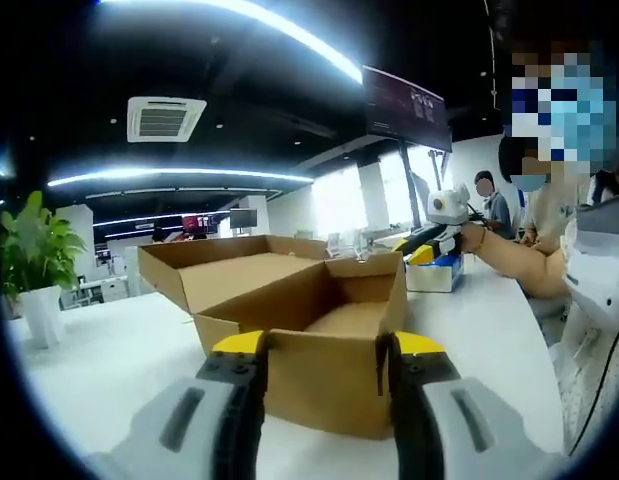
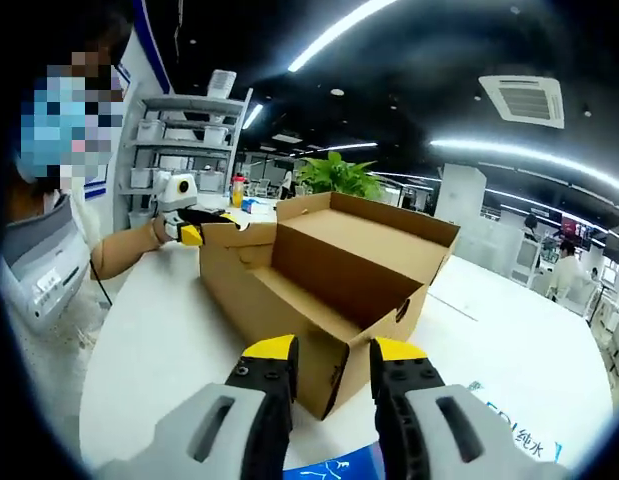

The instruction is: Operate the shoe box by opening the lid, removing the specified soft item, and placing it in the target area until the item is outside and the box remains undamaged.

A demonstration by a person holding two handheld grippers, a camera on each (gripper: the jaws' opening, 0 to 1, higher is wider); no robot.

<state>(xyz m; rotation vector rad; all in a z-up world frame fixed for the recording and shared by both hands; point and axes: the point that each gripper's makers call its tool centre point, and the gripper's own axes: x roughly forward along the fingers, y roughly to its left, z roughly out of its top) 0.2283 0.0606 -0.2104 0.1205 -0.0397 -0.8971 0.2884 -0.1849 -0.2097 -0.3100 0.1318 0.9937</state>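
Observation:
The brown cardboard shoe box (image 1: 319, 375) stands on the white table with its lid (image 1: 239, 265) folded back open. What I see of its inside is bare cardboard. My left gripper (image 1: 329, 345) is open at one end of the box, its yellow-tipped jaws spread about as wide as that end. My right gripper (image 2: 334, 350) is open at the opposite end, facing a lower corner of the box (image 2: 329, 310). Each gripper appears in the other's view beyond the box: the right gripper (image 1: 434, 240) and the left gripper (image 2: 201, 228). Neither holds anything.
A blue printed sheet (image 2: 334, 465) lies under my right gripper. A person (image 1: 549, 250) stands close at the table's edge. A potted plant (image 1: 34, 255) stands off to one side, and shelves with bins (image 2: 184, 140) behind. White table (image 1: 109, 370) surrounds the box.

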